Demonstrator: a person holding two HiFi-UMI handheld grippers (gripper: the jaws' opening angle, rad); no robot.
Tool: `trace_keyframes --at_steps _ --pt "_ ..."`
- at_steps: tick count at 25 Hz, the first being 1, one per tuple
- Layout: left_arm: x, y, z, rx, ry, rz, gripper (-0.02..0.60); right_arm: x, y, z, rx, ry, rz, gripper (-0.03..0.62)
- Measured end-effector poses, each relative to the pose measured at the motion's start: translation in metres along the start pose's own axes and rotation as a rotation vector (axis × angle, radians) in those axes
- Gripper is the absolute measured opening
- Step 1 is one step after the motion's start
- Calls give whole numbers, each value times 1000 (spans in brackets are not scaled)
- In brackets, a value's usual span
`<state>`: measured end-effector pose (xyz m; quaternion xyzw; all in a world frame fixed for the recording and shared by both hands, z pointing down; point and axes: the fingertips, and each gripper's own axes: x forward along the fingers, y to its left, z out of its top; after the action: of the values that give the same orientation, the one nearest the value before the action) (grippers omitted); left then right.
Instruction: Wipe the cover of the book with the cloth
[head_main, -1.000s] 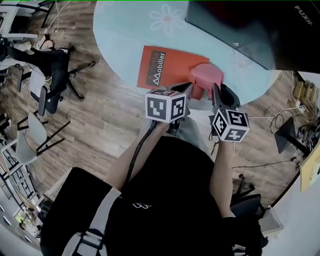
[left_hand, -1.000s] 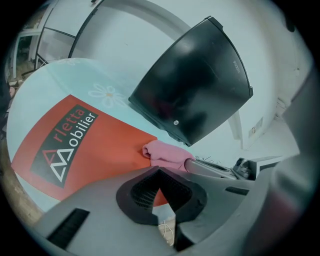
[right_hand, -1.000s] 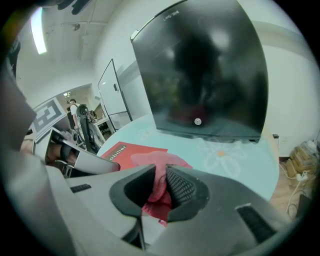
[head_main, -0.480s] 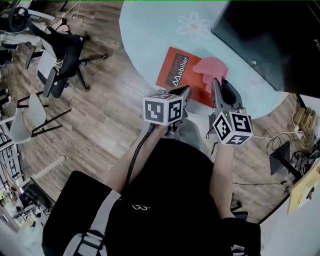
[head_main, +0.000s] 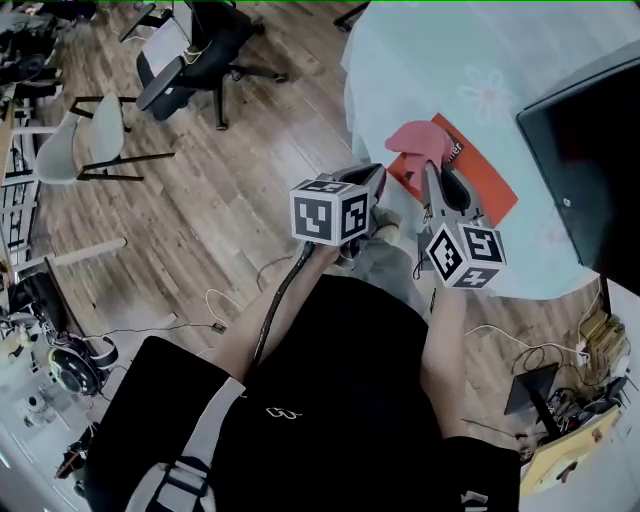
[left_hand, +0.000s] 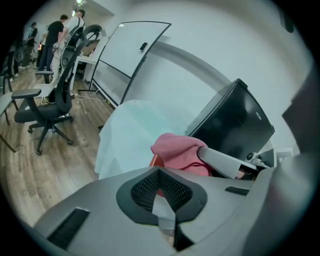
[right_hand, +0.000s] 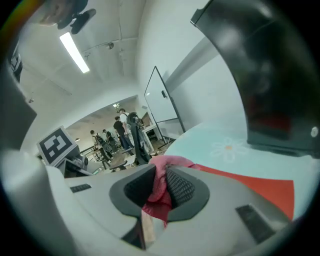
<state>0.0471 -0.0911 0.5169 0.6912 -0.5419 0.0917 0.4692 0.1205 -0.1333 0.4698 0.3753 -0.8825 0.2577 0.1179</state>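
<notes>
Right gripper (head_main: 432, 172): jaws clenched on the pink cloth (head_main: 418, 140); the right gripper view shows a fold of the cloth pinched between the pads and hanging below them. The rest of the cloth is bunched ahead of the jaws, over the near-left corner of the book (head_main: 482, 187); whether it touches the cover cannot be told.

Left gripper (head_main: 372, 178): jaws closed together with nothing between them; it is held just beside the right gripper, at the rim of the bench (head_main: 440, 60), apart from the cloth.

Book: orange-red cover, flat on the pale blue round bench and set diagonally; its near-left corner lies close to the bench rim; most of the cover is exposed to the right of the cloth.

Clearances: bare bench runs beyond the book, with a flower print (head_main: 487, 95) on it; a black monitor (head_main: 590, 150) stands to the right, with a strip of bare bench between it and the book's far edge; on the left the bench rim drops to wooden floor (head_main: 230, 170), clear near the rim; a black office chair (head_main: 195, 55) and a white chair (head_main: 90, 140) stand well apart from the bench; cables (head_main: 235, 300) lie on the floor beside the person.
</notes>
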Motion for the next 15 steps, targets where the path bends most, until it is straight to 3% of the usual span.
trace_keyframes --at_steps 5,10,15 --pt "-15 15 0 -59 -14 35 12 11 34 -27 10 116 107 67" --pt "-3 6 -16 -28 33 2 12 14 28 -50 49 161 107 67" --pt "-7 16 -30 -9 72 22 13 12 27 -57 88 139 109 67"
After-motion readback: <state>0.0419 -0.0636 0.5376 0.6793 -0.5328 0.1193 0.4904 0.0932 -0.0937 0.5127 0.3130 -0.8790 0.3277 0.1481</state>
